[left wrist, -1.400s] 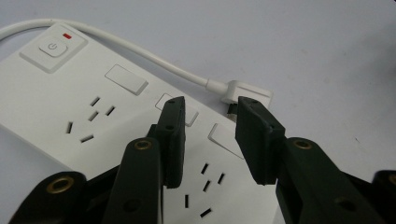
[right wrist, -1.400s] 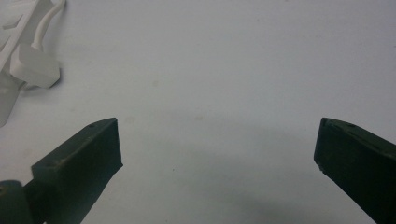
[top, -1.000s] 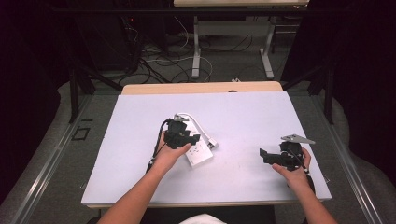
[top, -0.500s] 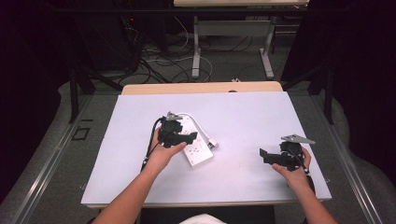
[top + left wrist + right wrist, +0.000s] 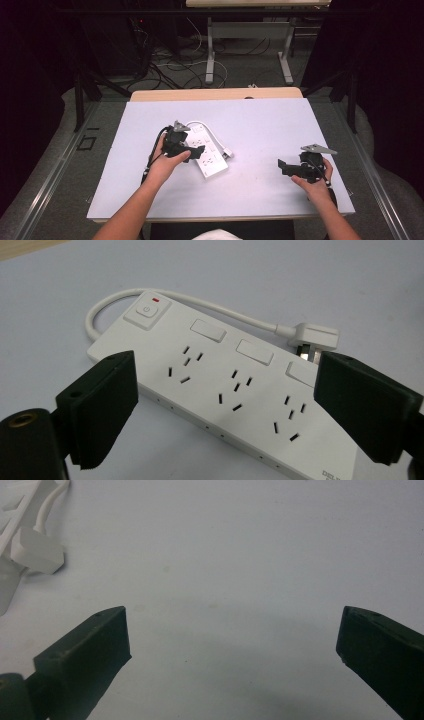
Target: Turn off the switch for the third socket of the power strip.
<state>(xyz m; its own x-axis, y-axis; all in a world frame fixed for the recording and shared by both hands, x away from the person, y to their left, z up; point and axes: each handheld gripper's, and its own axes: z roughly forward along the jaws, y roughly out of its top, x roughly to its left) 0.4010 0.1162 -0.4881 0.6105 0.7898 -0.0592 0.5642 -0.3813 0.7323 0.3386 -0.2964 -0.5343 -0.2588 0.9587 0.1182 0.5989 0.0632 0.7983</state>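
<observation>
**Power Strip: Released, Left Gripper Clear**

Your left gripper point(image 5: 220, 410) has just been opening; its fingers point(image 5: 102, 405) stand wide, straddling the power strip point(image 5: 210, 152) without pressing it. The strip lies flat at mid-surface point(image 5: 260, 125), plug point(image 5: 315, 337) unconnected. Your right gripper point(image 5: 285, 167) waits wide at the near right.

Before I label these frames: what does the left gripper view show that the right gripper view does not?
The left gripper view shows the power strip's face: power button, three switches, socket holes, and the left tongs open above it, not touching. The right gripper view has the right tongs open over bare table. Both show the white plug and its cable.
</observation>
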